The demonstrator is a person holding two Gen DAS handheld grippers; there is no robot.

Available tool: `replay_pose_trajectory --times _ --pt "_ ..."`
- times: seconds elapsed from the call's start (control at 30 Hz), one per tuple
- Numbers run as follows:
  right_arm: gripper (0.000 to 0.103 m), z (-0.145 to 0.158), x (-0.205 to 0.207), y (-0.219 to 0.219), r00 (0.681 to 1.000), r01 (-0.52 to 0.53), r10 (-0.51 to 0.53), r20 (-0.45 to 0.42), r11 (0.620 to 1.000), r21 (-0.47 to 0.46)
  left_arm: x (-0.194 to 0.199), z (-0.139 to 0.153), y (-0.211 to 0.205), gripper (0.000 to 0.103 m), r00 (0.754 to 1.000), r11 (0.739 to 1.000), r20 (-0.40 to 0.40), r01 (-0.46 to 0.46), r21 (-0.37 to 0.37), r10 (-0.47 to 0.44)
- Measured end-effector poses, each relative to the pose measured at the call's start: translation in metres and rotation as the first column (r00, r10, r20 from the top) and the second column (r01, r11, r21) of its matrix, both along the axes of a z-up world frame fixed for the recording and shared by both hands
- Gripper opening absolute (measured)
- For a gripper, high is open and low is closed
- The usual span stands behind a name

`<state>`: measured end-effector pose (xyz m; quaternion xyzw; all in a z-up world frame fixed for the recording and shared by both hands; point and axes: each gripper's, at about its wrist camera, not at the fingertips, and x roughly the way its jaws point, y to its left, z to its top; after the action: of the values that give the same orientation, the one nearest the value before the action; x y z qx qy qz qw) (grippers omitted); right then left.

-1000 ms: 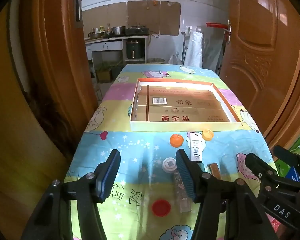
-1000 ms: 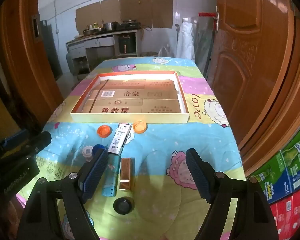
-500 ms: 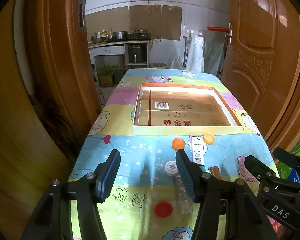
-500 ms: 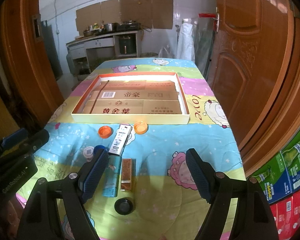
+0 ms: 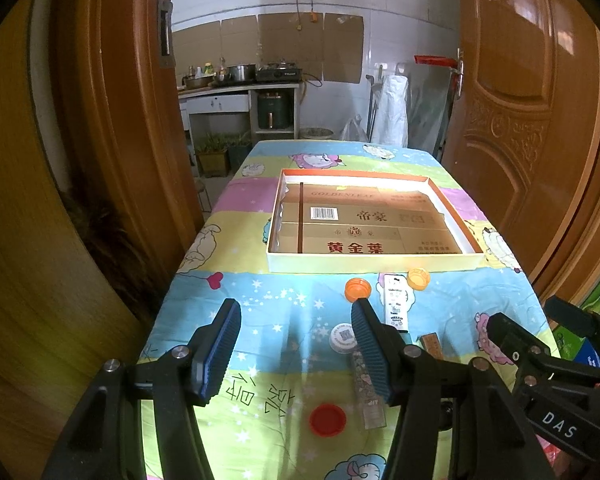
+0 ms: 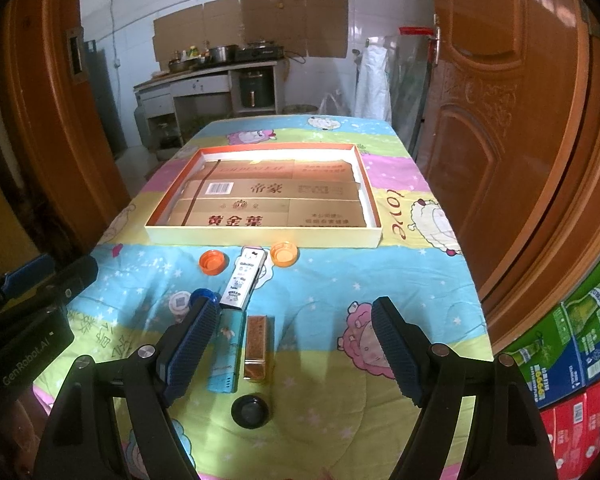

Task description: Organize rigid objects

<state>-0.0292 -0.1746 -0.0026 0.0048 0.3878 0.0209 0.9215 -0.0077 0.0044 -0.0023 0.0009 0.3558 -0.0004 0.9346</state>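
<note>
Fingers of the left gripper stand wide apart and hold nothing. Fingers of the right gripper are wide apart too, with nothing between the pads.

Both hang over a surface covered with a bright cartoon cloth. The big thing on it is a flat, shallow cardboard box with white walls and an orange rim. Its floor is brown card with dark Chinese letters and a barcode.

All the small things lie in front of the box, on the near side. Just beside its front wall sit two round orange plastic caps. A long white cartoon-printed case lies between them, its far end near the wall. Nearer than the case lie a round white cap with a square code on top and a small round blue cap. Nearer still, side by side, are a long light-blue flat case and a shiny gold-brown bar-shaped box. A round black lid sits closest, well apart from the box.

From the left wrist view, a round red plastic cap and a long clear tube with speckled bits inside also lie near, far from the box.
</note>
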Motion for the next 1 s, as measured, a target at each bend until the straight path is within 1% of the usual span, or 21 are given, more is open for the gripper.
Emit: replay_pose_trajectory --times 1.0 --pt "0.081 -0.0023 -0.0007 0.0044 1.0 -0.003 0.003 -0.004 1.0 0.002 -0.0016 -0.0011 -0.0027 0.058 1.0 1.0 0.008 0.006 -0.004 -0.006"
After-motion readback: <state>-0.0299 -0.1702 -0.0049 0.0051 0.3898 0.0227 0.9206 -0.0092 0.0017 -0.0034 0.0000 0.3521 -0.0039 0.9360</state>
